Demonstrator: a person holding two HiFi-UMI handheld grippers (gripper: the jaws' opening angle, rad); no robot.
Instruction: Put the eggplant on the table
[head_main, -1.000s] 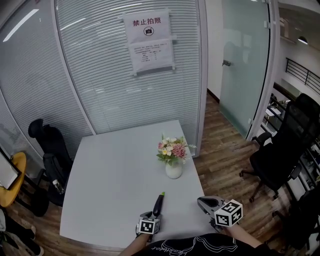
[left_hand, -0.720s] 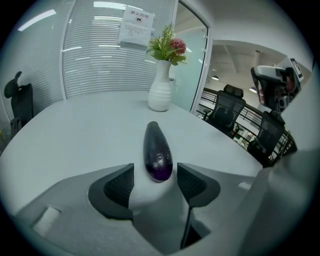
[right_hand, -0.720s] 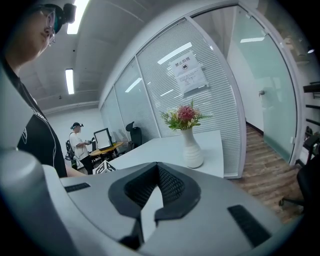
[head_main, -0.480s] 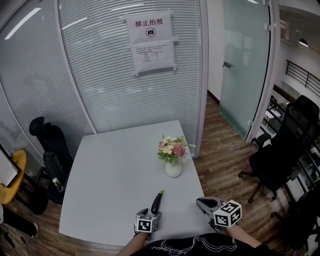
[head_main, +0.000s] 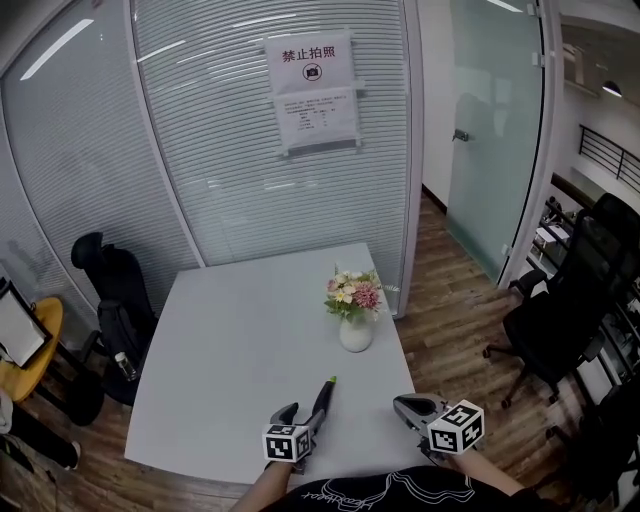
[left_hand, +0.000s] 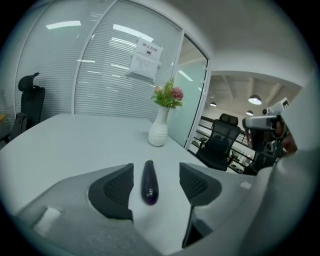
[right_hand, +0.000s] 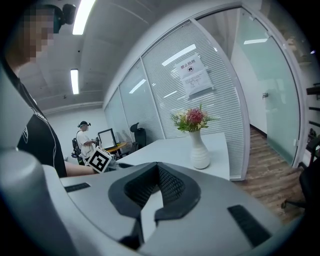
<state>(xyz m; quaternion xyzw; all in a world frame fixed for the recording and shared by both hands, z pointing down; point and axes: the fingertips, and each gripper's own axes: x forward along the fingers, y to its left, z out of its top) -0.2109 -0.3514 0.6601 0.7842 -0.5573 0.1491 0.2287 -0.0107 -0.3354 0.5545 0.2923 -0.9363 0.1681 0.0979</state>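
A dark purple eggplant (head_main: 321, 401) with a green stem lies on the white table (head_main: 230, 340) near its front edge, stem pointing away from me. My left gripper (head_main: 298, 416) hovers just behind and above it, open. In the left gripper view the eggplant (left_hand: 149, 182) rests on the tabletop between the two pads (left_hand: 118, 187), touching neither. My right gripper (head_main: 407, 408) is off to the right over the table's front corner. Its jaws (right_hand: 151, 205) meet at the tips with nothing between them.
A white vase of flowers (head_main: 354, 330) stands beyond the eggplant toward the table's right edge. Black office chairs sit on the wooden floor at the right (head_main: 570, 290) and left (head_main: 115, 300). A glass partition with a paper notice (head_main: 315, 90) runs behind the table.
My left gripper opened and let go of the eggplant, then rose and drew back toward me. The eggplant stays flat on the table. The right gripper barely moved.
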